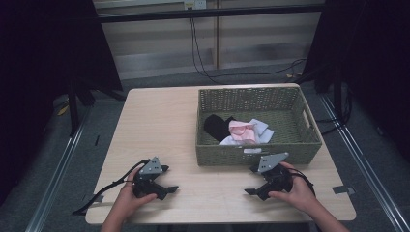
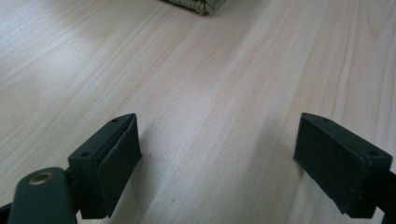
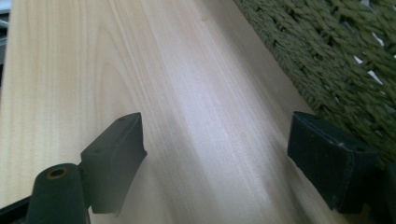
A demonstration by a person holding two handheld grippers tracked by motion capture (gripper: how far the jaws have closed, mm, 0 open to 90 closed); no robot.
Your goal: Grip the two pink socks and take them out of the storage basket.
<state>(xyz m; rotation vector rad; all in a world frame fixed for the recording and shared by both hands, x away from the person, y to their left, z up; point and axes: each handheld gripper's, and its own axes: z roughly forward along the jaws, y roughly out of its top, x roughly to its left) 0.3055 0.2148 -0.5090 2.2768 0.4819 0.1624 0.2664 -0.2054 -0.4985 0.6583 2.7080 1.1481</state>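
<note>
both grippers, left and right, rest released on the table just before the basket, likely poised to fetch its clothes.

A table stood in the middle of the high view, with a woven basket on its right half, toward the far edge. Inside the basket lay a heap of cloths, near its front wall and left of its centre. On the near part of the table, the left gripper rested at the left, well apart from the basket. The right gripper rested at the right, just in front of the basket's front wall. Bare tabletop lay between the two grippers. Cables hung behind the table.
</note>
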